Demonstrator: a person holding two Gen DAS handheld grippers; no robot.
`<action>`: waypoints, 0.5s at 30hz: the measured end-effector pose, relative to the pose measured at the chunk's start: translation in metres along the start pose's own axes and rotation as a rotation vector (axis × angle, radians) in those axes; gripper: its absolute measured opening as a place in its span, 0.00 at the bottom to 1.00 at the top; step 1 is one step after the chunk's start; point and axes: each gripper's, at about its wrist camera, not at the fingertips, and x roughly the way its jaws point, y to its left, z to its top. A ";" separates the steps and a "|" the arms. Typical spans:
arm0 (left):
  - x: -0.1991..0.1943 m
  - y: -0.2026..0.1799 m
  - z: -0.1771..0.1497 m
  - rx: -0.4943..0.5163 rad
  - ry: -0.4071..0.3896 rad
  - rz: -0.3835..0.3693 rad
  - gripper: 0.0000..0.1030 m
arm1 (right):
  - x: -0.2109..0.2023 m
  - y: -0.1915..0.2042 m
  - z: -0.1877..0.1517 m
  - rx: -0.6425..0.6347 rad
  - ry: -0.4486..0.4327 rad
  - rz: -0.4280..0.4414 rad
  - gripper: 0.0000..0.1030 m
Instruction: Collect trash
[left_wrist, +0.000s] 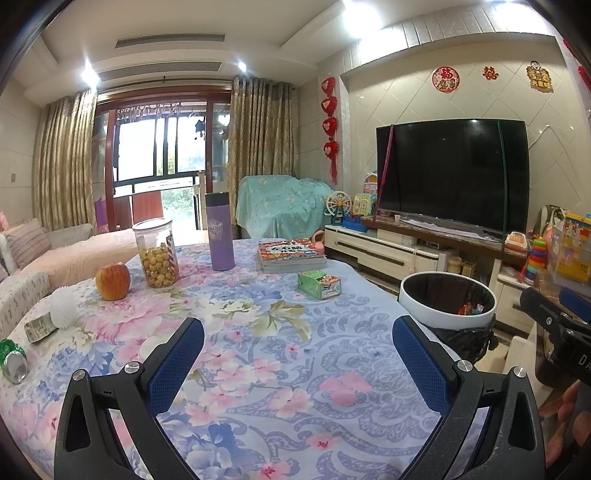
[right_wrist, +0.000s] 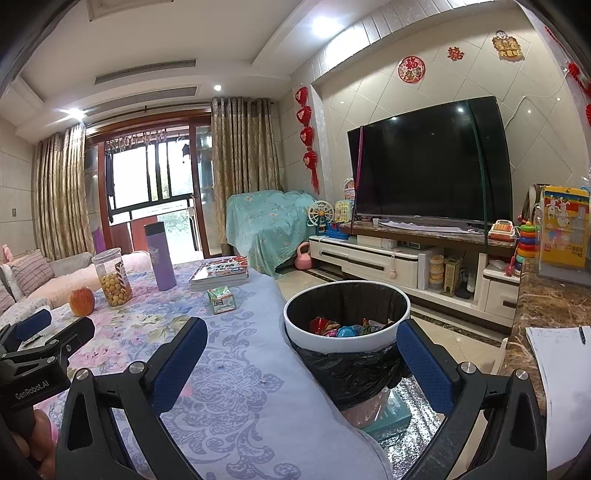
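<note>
A green drink carton (left_wrist: 319, 283) lies on the floral tablecloth (left_wrist: 280, 369), ahead of my left gripper (left_wrist: 297, 332), which is open and holds nothing. At the table's left edge lie a crushed green can (left_wrist: 13, 360), a crumpled wrapper (left_wrist: 38, 326) and a white foam net (left_wrist: 63, 308). The white bin (right_wrist: 343, 341) with a black liner stands off the table's right side, with colourful wrappers (right_wrist: 341, 328) inside. My right gripper (right_wrist: 301, 330) is open and empty, and its right finger is in front of the bin's rim. The carton (right_wrist: 221, 300) is ahead and left of it.
An apple (left_wrist: 112, 281), a snack jar (left_wrist: 156, 253), a purple bottle (left_wrist: 220, 230) and stacked books (left_wrist: 290, 254) stand at the table's far side. A TV (right_wrist: 430, 162) on a low cabinet faces the table. A marble counter (right_wrist: 532, 314) with papers is at the right.
</note>
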 end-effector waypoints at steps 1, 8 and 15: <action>0.000 0.000 0.000 0.000 0.001 0.000 1.00 | 0.000 0.000 0.000 0.001 0.001 0.000 1.00; 0.001 0.002 -0.002 -0.001 0.003 -0.002 1.00 | 0.000 0.001 -0.001 0.002 0.003 0.004 1.00; 0.007 0.005 -0.006 -0.010 0.020 -0.006 1.00 | 0.005 0.004 -0.003 0.002 0.018 0.017 1.00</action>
